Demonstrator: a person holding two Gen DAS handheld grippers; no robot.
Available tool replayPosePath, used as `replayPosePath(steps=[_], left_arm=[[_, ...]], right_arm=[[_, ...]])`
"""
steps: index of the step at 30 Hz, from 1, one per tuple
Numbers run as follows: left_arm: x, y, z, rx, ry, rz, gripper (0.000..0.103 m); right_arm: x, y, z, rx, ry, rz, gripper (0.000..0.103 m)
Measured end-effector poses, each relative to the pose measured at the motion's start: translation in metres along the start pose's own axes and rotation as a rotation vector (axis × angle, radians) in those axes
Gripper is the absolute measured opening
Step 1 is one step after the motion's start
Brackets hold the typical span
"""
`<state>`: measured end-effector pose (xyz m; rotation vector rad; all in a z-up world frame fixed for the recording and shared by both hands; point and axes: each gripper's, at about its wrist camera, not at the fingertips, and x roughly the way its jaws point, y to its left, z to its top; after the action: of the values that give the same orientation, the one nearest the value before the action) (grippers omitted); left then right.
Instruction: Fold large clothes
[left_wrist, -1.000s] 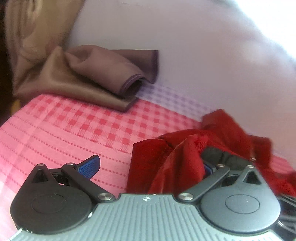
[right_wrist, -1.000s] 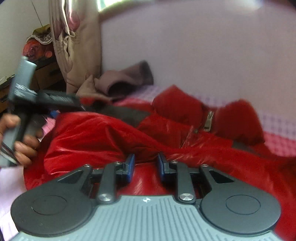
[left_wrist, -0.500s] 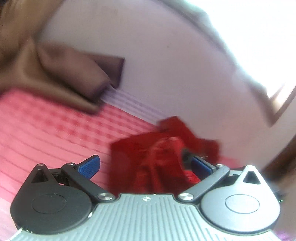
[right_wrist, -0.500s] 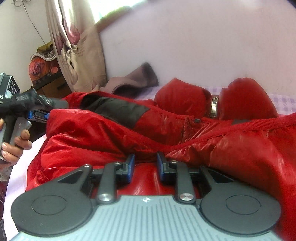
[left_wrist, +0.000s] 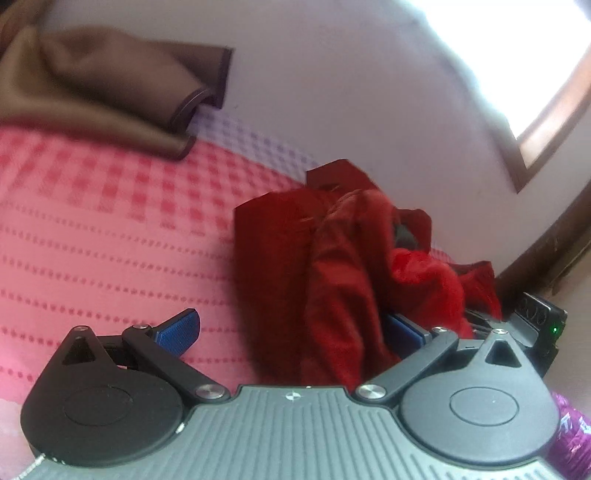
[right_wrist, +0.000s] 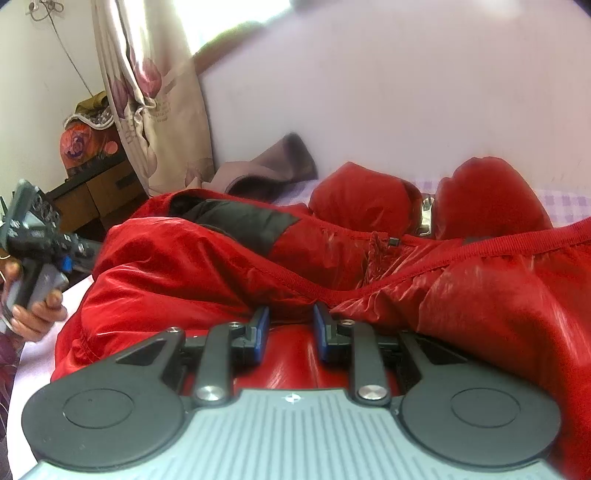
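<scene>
On the left, the left gripper (left_wrist: 291, 328) is dipping toward the bed (left_wrist: 110, 236), its nose tipping lower than a second ago. Its jaws are standing wide, one pad (left_wrist: 177, 328) bare over the checked cover, while a bunched corner of the red jacket (left_wrist: 343, 280) is draping against the other pad; nothing is pinched there. To the right, the right gripper (right_wrist: 290, 332) is barely shifting, jaws drawn narrow and nipping a ridge of the jacket's shiny cloth. The jacket is lying rumpled across the bed, so I'd say a fold is being laid down.
</scene>
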<state>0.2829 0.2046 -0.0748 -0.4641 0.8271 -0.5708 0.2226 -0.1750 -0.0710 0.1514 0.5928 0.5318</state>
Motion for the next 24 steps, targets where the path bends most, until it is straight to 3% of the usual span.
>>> replayPosePath(steps=[3,10,14,16,18,21,24], left_arm=[[-0.003,0.018,-0.006,-0.077,-0.01,-0.1,0.103],[0.016,-0.016,-0.018,0.118,0.117,-0.213,0.096],[0.028,-0.031,-0.021,0.12,0.12,-0.182,0.083],[0.027,-0.034,-0.025,0.061,0.094,-0.153,0.078],[0.018,-0.039,-0.032,0.006,0.053,-0.112,0.062],[0.006,-0.042,-0.047,-0.161,-0.029,-0.086,0.047],[-0.002,-0.051,-0.057,-0.197,-0.096,-0.037,0.042]], right_arm=[[-0.001,0.001,-0.001,0.002,-0.004,-0.001,0.024],[-0.001,0.002,-0.002,-0.001,-0.01,-0.007,0.024],[-0.001,0.002,-0.002,0.005,-0.012,-0.007,0.024],[-0.001,0.002,-0.002,0.008,-0.012,-0.01,0.024],[-0.001,0.003,-0.002,0.012,-0.012,-0.015,0.024],[-0.001,0.006,-0.002,0.01,-0.015,-0.028,0.024],[-0.002,0.007,-0.002,0.018,-0.017,-0.035,0.024]])
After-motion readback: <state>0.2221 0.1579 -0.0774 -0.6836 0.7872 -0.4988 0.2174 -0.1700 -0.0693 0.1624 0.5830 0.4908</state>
